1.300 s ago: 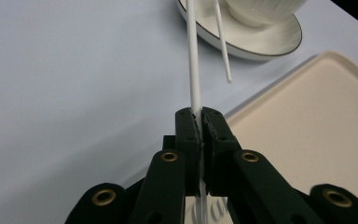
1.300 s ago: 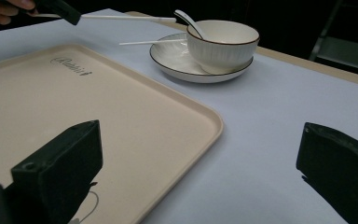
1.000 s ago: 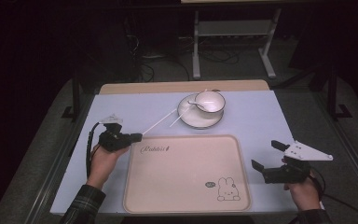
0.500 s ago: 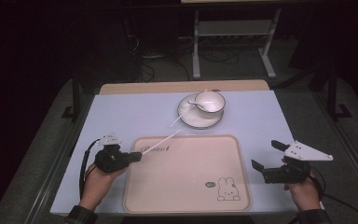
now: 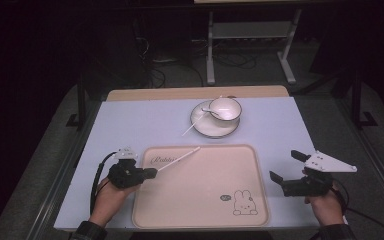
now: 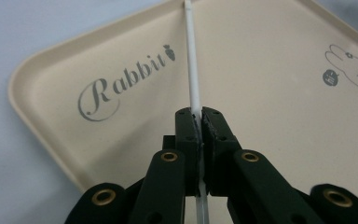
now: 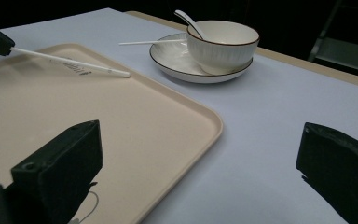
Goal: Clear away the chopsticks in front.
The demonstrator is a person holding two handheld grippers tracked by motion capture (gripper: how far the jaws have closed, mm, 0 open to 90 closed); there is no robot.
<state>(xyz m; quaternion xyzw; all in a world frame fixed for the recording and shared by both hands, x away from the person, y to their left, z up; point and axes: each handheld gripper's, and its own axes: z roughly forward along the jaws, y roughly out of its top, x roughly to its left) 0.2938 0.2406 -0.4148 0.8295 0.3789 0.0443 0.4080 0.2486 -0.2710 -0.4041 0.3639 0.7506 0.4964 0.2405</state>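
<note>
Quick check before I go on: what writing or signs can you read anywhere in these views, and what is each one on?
"Rabbit", in script with a small carrot after it: on the tray, near one corner.
A drawn rabbit with a small dark round badge beside it: on the tray's opposite corner; the badge's marks are too small to read.
Nothing readable on the chopstick, bowl or plate.

Left gripper (image 5: 150, 173) jaws pinched together, right gripper (image 5: 287, 170) jaws agape

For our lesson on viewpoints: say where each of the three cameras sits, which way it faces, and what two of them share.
High view: above the person's side, facing forward and down on the table; both hands and forearms show.
Left gripper view: on the left gripper, looking along shut jaws at the chopstick over the tray.
Right gripper view: on the right gripper, jaws apart, facing the bowl.
All share the tray and chopstick.
</note>
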